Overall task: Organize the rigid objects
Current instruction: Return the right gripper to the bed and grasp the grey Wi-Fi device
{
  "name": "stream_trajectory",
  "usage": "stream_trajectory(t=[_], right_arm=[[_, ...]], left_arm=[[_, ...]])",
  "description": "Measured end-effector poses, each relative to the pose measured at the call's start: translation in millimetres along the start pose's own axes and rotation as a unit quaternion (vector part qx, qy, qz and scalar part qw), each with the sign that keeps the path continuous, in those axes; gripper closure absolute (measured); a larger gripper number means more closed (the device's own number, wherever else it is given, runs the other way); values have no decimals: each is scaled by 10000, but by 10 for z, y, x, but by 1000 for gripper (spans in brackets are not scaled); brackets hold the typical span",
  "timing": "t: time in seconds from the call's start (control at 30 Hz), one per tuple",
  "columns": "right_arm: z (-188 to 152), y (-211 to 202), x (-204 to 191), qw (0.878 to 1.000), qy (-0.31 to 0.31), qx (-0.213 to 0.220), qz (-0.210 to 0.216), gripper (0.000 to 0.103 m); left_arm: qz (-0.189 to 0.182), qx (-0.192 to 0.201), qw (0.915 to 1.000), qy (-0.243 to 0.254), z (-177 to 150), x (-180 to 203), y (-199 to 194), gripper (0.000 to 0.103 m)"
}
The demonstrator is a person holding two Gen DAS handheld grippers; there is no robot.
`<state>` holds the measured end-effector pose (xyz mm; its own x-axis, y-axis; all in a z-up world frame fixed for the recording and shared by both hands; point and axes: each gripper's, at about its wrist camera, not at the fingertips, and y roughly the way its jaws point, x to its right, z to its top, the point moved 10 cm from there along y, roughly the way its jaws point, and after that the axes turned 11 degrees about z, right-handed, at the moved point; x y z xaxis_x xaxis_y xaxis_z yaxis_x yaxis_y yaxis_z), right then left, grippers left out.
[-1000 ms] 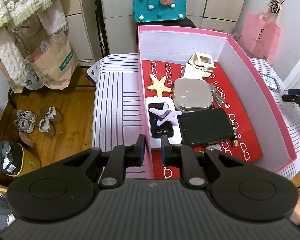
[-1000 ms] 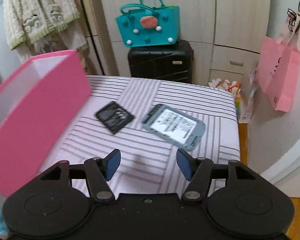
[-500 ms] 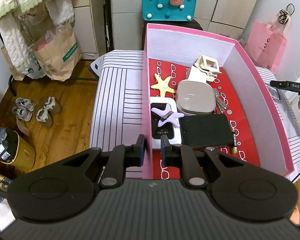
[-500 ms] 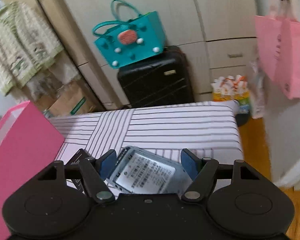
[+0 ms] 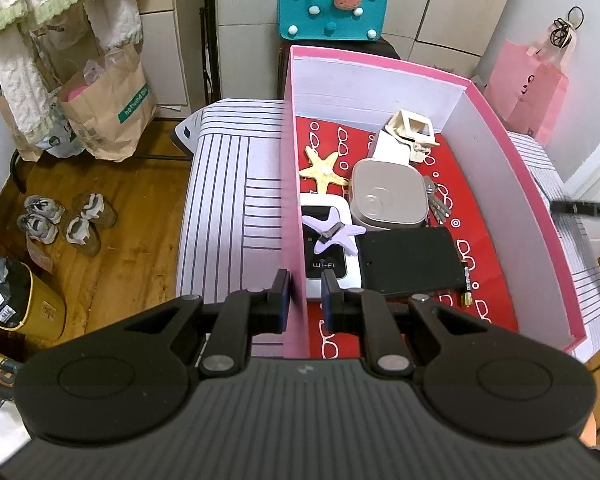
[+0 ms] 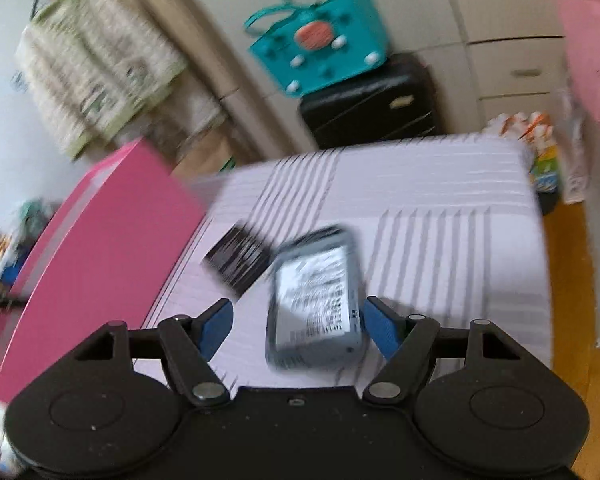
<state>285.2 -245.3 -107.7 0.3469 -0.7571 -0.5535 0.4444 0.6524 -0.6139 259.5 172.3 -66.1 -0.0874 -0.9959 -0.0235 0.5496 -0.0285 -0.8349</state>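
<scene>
A pink box (image 5: 536, 216) with a red patterned floor stands on the striped table. It holds a yellow starfish (image 5: 325, 170), a purple starfish clip (image 5: 332, 234) on a white WiFi device (image 5: 326, 270), a beige case (image 5: 388, 198), a black flat device (image 5: 410, 260), keys and a white frame. My left gripper (image 5: 304, 298) is shut on the box's left wall. My right gripper (image 6: 296, 320) is open, with a grey hard drive (image 6: 314, 300) lying between its fingers. A black card (image 6: 238, 260) lies beside it near the pink box (image 6: 100, 248).
A teal bag (image 5: 332, 0) sits on a black suitcase (image 6: 370, 106) behind the table (image 5: 228, 208). Paper bags and shoes (image 5: 60, 222) are on the wooden floor at the left. A pink bag (image 5: 534, 88) hangs at the right.
My right gripper has moved and turned over the table, so the grey hard drive now lies between its open fingers. The left gripper keeps its hold on the box wall.
</scene>
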Motion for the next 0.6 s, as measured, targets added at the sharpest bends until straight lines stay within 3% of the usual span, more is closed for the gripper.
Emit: stream_trajectory(t=[0.07,0.13,0.17,0.3,0.5,0.6], right_arm=[[-5,32,-70,9981,-380,-60,-484,27],[69,95,-45,9853,-893,69,-1452,26],[100,136,-39,9807,-1006,106,-1674,26],[137,302,-89,9869,-591,189,-1486,24],[149,337,-103,9846,-384,390,-1659,21],[148,333,-126,9882,-48,505,-1444,21]], left_arm=[[-8,8,10000,-8,-3,1,7,89],[8,24,10000,4,-3,5,9,88],[9,36,10000,0,-3,12,14,88],[37,81,10000,-28,-7,17,17,88],[57,87,9999,-11,-18,11,17,88],[69,100,9999,-22,-18,13,18,88]])
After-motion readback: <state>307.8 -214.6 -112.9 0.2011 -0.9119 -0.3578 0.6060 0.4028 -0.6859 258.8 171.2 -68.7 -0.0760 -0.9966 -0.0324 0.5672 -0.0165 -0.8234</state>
